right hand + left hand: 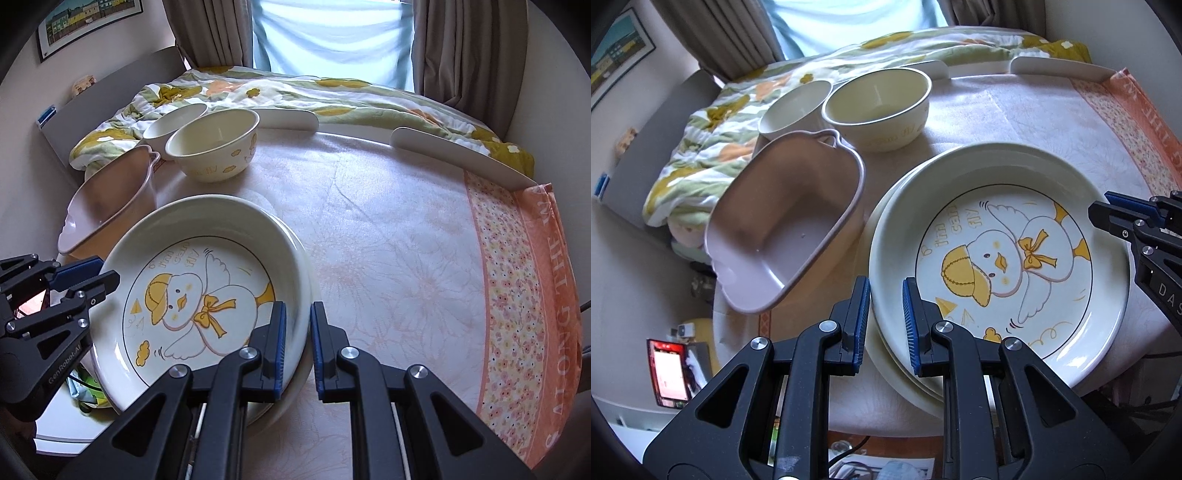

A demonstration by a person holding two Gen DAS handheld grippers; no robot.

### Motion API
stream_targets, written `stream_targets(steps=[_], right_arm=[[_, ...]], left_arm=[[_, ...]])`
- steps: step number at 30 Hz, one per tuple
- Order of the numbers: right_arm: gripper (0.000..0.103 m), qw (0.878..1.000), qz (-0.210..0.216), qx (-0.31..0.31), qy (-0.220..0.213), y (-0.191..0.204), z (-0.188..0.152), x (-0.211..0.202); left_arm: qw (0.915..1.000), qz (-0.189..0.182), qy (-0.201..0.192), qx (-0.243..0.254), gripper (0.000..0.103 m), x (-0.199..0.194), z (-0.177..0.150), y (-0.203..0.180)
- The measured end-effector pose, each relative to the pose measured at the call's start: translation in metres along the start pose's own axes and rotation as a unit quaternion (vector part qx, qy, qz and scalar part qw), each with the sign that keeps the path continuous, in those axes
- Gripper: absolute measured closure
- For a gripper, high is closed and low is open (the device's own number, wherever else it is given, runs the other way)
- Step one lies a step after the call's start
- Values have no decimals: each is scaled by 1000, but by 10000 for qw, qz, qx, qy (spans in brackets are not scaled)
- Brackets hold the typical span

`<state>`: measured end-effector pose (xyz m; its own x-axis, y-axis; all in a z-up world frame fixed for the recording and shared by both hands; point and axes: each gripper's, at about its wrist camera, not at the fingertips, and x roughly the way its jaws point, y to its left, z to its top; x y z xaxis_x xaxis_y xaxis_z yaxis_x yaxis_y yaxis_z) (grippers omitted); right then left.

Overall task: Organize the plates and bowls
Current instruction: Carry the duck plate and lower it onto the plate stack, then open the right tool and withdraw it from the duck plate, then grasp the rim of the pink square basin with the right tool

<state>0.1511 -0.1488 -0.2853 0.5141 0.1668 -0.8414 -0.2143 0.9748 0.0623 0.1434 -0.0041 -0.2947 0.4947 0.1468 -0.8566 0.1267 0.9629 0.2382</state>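
Note:
A cream plate with a yellow duck drawing [997, 258] [192, 288] lies on top of a stack of plain cream plates [890, 365] [312, 269] at the table's near left. My left gripper [886, 317] is shut on its near rim. On the opposite rim my right gripper [298, 332] is shut too. Each gripper shows in the other's view: the right gripper [1108, 210] at the plate's right edge, the left gripper [99, 275] at its left edge. Behind stand a pink handled dish [783, 221] [110, 195], a cream bowl [879, 107] [214, 147] and a smaller white bowl [794, 107] [173, 118].
A pale floral tablecloth [388, 258] with an orange border covers the table. White edge guards [461, 155] line its far side. A flowered quilt [332, 92] lies on the bed beyond. A lit red screen [668, 369] sits below the table's left edge.

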Motion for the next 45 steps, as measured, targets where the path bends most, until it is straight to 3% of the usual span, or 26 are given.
stream_targets(steps=[8, 9, 10, 11, 12, 13, 15, 19, 22, 26, 29, 32, 34, 38, 40, 43, 45], right_arm=[[91, 9989, 340, 277, -134, -6, 14, -26], [91, 9984, 449, 294, -190, -7, 18, -31], [91, 9978, 556, 279, -217, -6, 24, -36], [90, 9975, 631, 210, -229, -5, 31, -41], [77, 9974, 661, 137, -239, -3, 36, -45], [46, 9971, 717, 65, -265, -1, 42, -48], [0, 9952, 924, -62, -328, 4, 54, -54], [0, 9922, 1146, -330, -354, 13, 81, -57], [0, 9885, 1374, -611, 144, 27, 107, -44], [0, 9797, 1745, -894, 414, 54, 127, -14], [1, 9679, 2097, -1136, 790, 76, 136, 22], [18, 9563, 2368, -1271, 1153, 94, 143, 59], [35, 9493, 2488, -1365, 1355, 102, 145, 82], [51, 9351, 2698, -1573, 1672, 124, 146, 117], [58, 9327, 2710, -1659, 1707, 132, 144, 125], [73, 9336, 2585, -1744, 1765, 138, 146, 136], [81, 9339, 2536, -1749, 1815, 141, 145, 142]], left_arm=[[9944, -730, -310, -699, 86, -40, 5, 37], [9930, -769, -409, -799, 74, -49, 6, 45], [9925, -719, -482, -867, 42, -57, 7, 52], [9921, -657, -544, -916, 21, -63, 8, 57], [9908, -598, -705, -992, 0, -73, 7, 64], [9885, -573, -889, -1081, 0, -83, 7, 72], [9860, -630, -944, -1220, 0, -91, 6, 86], [9760, -854, -748, -1861, 0, -89, 3, 121], [9605, -985, -549, -2545, 0, -78, -5, 148], [9330, -1119, -326, -3406, 0, -54, -17, 173], [9223, -1072, -136, -3710, 2, -29, -19, 178], [9116, -1056, 9, -3972, 17, -4, -16, 180], [9057, -1055, 130, -4103, 36, 15, -14, 179], [9038, -950, 298, -4162, 53, 42, -9, 176], [9009, -942, 391, -4220, 65, 57, -9, 177], [8965, -902, 463, -4313, 75, 68, -7, 177], [8975, -808, 490, -4308, 85, 71, -7, 178]])
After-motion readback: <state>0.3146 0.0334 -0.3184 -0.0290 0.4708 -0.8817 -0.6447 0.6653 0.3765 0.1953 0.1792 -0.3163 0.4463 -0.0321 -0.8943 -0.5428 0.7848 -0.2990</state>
